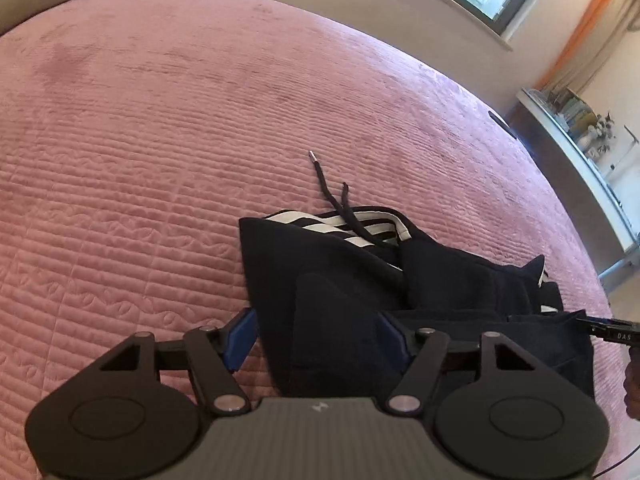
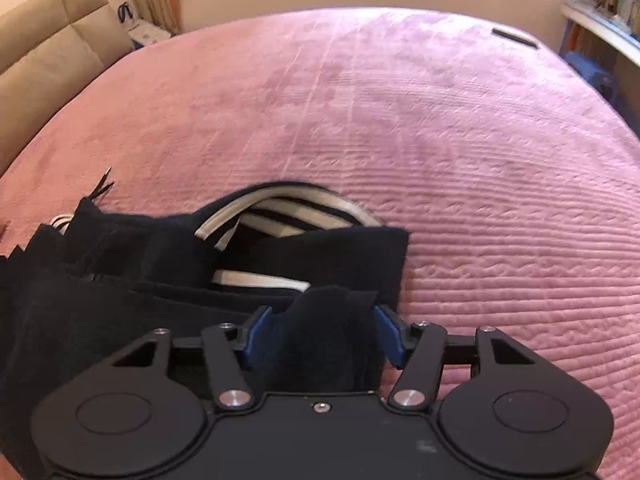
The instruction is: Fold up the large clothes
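Near the front of the pink bedspread [image 1: 160,140] lies the folded dark trousers [image 1: 340,280], soft, limp and likely light, best gripped at near corners, with left gripper [image 1: 316,336] and right gripper [image 2: 324,332] spread around cloth.

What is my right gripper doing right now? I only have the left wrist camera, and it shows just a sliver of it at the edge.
Observer: The right gripper is open. A raised fold of the dark garment stands between its blue pads, apparently unclamped.
Operator: Anything just past that fold?
Observer: Striped white bands curl out of the garment right beyond it.
Operator: Anything beside the bed on the shelf side?
Observer: A blue stool stands below the shelf.
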`<state>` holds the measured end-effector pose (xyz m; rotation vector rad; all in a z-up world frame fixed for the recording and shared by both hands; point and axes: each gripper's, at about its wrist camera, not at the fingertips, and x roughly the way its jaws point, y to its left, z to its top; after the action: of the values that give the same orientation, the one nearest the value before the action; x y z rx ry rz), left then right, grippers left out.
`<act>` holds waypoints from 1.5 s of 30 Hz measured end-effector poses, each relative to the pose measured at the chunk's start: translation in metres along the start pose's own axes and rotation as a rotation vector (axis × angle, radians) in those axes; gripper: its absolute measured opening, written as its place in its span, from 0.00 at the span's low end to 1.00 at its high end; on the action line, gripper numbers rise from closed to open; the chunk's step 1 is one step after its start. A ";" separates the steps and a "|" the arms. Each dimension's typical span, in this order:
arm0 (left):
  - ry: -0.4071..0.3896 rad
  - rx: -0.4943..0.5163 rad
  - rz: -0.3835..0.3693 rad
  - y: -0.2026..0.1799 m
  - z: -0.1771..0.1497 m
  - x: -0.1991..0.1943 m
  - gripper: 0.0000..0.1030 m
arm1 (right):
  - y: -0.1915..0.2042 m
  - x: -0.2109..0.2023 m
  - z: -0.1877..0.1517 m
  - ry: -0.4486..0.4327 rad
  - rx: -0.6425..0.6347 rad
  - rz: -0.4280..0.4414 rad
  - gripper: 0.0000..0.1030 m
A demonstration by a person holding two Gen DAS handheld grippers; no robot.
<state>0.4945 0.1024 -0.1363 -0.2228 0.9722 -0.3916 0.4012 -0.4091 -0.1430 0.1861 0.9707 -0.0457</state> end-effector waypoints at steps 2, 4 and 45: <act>-0.002 0.025 0.007 -0.006 0.001 0.006 0.63 | 0.003 0.006 -0.001 0.010 -0.006 0.008 0.66; 0.039 0.035 -0.015 -0.011 0.003 0.015 0.36 | 0.007 0.010 -0.003 0.012 -0.011 0.017 0.26; -0.184 0.101 0.099 -0.078 0.058 0.026 0.15 | 0.077 -0.010 0.052 -0.217 -0.162 -0.140 0.36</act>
<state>0.5387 0.0213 -0.0958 -0.1160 0.7775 -0.3225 0.4476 -0.3432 -0.0956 -0.0363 0.7652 -0.1125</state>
